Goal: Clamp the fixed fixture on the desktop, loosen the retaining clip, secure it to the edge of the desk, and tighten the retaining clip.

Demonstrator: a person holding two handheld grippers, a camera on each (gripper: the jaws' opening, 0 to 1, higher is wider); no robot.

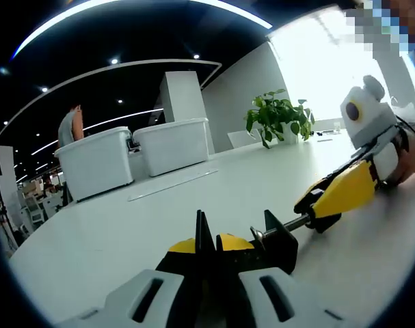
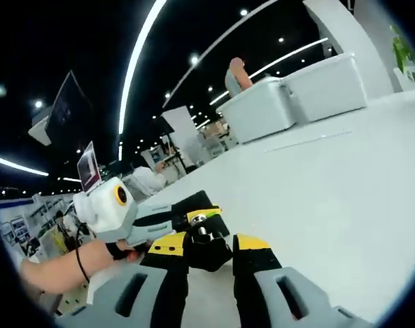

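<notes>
A black desk clamp point(image 1: 279, 240) lies low over the white table point(image 1: 159, 212). My left gripper point(image 1: 207, 240) is shut on its thin black frame, yellow-tipped jaws pressed together. The clamp's metal screw rod point(image 1: 297, 222) runs right into my right gripper point(image 1: 325, 205), which comes in from the right, held by a hand. In the right gripper view my right gripper point(image 2: 210, 247) is shut on the clamp's black knob point(image 2: 206, 254). My left gripper point(image 2: 202, 213) reaches in from the left and holds the far part.
Two white storage bins point(image 1: 173, 143) point(image 1: 94, 162) stand at the back of the table, with a potted plant point(image 1: 279, 119) to their right. A person point(image 1: 70, 126) stands behind the bins. The table's near edge point(image 2: 101, 283) lies by the hand holding my left gripper.
</notes>
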